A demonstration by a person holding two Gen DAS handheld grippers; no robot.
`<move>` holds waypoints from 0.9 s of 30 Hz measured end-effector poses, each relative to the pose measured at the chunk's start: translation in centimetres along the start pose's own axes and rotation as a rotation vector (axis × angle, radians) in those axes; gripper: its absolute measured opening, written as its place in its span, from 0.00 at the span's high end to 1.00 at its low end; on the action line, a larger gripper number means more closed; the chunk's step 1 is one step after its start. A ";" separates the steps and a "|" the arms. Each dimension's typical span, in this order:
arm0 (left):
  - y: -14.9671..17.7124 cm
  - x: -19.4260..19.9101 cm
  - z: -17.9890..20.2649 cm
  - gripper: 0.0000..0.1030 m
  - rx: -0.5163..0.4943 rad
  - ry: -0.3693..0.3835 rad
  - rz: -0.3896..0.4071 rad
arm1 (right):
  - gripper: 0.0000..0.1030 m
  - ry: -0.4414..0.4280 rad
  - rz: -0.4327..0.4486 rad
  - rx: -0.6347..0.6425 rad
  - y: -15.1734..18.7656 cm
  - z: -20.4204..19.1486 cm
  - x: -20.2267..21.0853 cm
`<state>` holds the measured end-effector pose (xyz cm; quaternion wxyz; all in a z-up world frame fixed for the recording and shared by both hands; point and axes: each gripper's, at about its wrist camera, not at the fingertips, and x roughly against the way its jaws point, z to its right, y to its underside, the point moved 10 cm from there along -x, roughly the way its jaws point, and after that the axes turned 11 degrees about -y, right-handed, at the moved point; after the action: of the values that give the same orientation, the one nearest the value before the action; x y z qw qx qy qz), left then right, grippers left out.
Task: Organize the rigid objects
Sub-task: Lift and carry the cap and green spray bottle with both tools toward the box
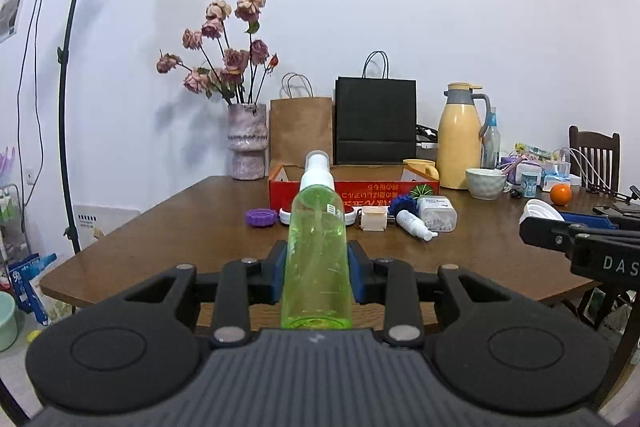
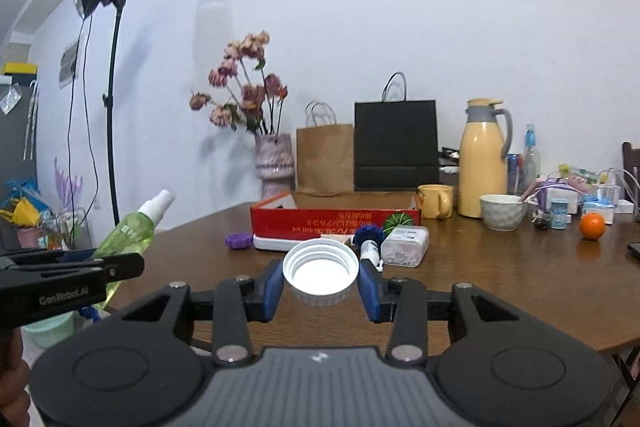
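I have the left gripper (image 1: 317, 269) pinching a green spray bottle (image 1: 317, 259), its nozzle pointing ahead over the near edge of the wooden table (image 1: 160, 227). My right gripper (image 2: 320, 287) clamps a white cap (image 2: 320, 277), open side up, short of the red box (image 2: 332, 221) and the small things in front of it

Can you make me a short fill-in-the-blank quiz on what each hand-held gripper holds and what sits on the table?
1. The left hand-held gripper is shut on a ____ spray bottle.
2. The right hand-held gripper grips a white ____, open side facing the camera.
3. The flat box behind the small items on the table is ____.
4. An ____ lies on the table's right side.

Missing words: green; lid; red; orange
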<state>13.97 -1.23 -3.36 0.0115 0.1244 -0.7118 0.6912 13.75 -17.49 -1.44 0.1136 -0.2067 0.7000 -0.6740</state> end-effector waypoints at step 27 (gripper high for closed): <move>-3.0 -4.9 0.2 0.70 0.053 0.022 0.011 | 0.62 0.016 0.019 0.011 -3.1 2.4 -5.3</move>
<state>19.29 -0.66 -1.33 0.0122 0.1129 -0.6936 0.7114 19.91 -17.34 0.89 0.1157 -0.1940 0.6990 -0.6785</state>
